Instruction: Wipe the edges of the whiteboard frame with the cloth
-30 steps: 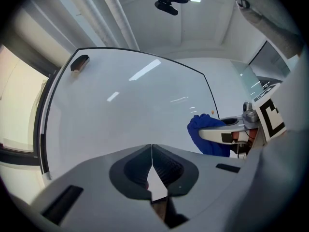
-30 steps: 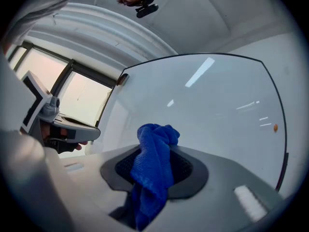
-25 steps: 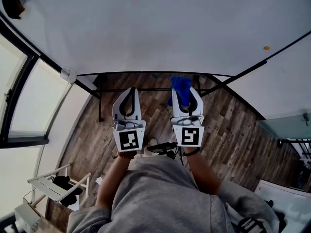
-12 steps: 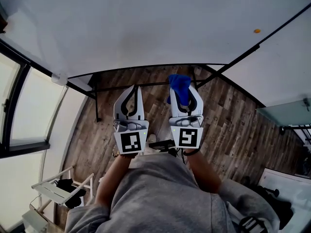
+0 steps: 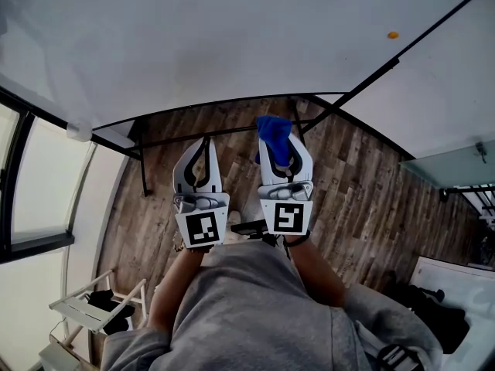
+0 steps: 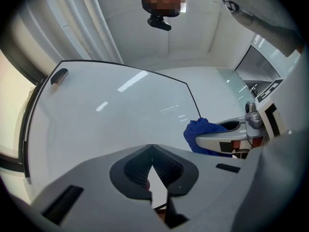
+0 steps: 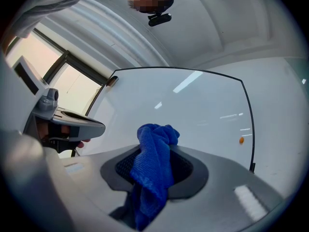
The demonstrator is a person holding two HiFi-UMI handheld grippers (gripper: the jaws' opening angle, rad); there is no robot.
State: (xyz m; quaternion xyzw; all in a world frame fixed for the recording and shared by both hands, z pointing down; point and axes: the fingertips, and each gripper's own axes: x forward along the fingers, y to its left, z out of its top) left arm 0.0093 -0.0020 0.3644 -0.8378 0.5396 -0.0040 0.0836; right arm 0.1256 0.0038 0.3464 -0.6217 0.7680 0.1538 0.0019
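- Whiteboard (image 5: 232,37): fills the upper part of the head view; surface white and free of writing
- Wooden floor (image 5: 356,192): lies under the board; a white rack (image 5: 85,304) stands at lower left, well apart from the work
- Frame (image 7: 250,129): thin black edge around the board; no part is in contact with the cloth, so judge wiping as not yet begun and all edges as left to do
- Stand bars (image 5: 143,168): black, just under the lower edge; likely to hinder a pass along that edge
- Right gripper (image 5: 282,149): jaws clamped on the cloth; held just below the lower edge
- Left gripper (image 6: 152,151): jaw tips meet; nothing between them
- Cloth (image 7: 154,163): blue, bunched; sticks out past the jaw tips towards the board
- Dark item (image 6: 59,76): sits at an upper corner beside the frame; may block the cloth there
- Orange dot (image 5: 393,35): on the board near the right edge
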